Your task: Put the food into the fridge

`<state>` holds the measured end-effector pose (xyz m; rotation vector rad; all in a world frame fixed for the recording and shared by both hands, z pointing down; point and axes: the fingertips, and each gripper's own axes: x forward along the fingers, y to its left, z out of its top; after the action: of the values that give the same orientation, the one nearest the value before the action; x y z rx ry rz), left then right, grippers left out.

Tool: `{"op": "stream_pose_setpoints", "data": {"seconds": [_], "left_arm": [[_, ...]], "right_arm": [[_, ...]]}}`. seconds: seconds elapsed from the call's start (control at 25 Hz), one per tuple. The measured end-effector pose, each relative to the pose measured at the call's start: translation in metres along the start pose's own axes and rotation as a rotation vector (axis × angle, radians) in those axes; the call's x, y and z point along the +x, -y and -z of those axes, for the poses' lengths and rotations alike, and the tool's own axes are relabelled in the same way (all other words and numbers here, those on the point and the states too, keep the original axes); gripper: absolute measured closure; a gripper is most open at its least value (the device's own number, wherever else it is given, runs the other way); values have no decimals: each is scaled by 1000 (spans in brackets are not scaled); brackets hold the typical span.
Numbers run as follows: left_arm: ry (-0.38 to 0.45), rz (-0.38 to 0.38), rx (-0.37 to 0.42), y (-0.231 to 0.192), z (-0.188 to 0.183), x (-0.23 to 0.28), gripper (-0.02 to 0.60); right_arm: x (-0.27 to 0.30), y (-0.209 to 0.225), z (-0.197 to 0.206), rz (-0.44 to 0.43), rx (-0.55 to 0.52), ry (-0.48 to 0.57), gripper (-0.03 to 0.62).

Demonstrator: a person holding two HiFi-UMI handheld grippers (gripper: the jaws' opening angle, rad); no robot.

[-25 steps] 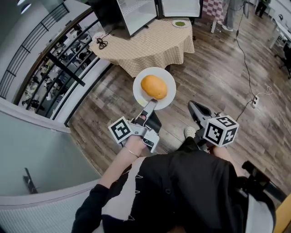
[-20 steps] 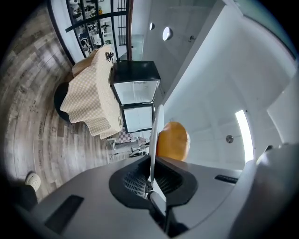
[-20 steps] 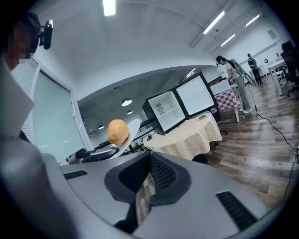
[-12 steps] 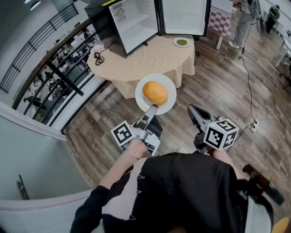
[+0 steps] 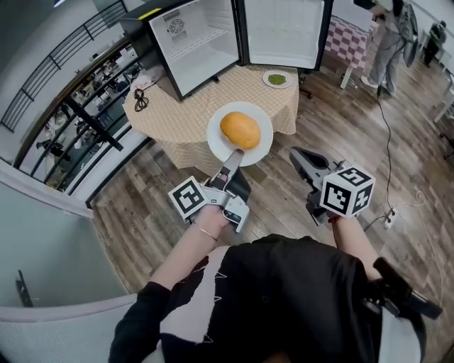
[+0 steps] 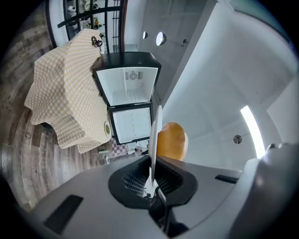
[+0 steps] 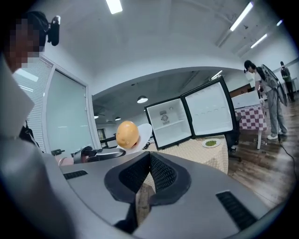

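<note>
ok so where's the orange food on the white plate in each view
Head view: orange food upper centre, on the white plate.
Left gripper view: just right of centre, right of the edge-on plate.
Right gripper view: left of centre, left of the fridge.
Shared landmark: the open fridge.

Bright, even light comes from ceiling strip lights (image 7: pixel 113 5); shadows are soft. Both gripper views bend strongly toward dark rounded corners. The open fridge (image 5: pixel 206 35) interior glares white. The head view is sharp.
</note>
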<state>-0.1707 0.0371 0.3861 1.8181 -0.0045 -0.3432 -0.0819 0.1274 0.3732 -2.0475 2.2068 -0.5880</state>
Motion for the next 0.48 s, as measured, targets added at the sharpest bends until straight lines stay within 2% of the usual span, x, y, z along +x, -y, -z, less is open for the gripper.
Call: {"op": "stream_pose_setpoints", "data": {"seconds": [0.28, 0.48], "left_arm": [[-3, -16, -5, -11, -9, 46, 557], [19, -19, -37, -33, -20, 75, 557]], "right_arm": [[31, 46, -26, 2, 83, 25, 577], [54, 65, -23, -6, 105, -1, 577]]}}
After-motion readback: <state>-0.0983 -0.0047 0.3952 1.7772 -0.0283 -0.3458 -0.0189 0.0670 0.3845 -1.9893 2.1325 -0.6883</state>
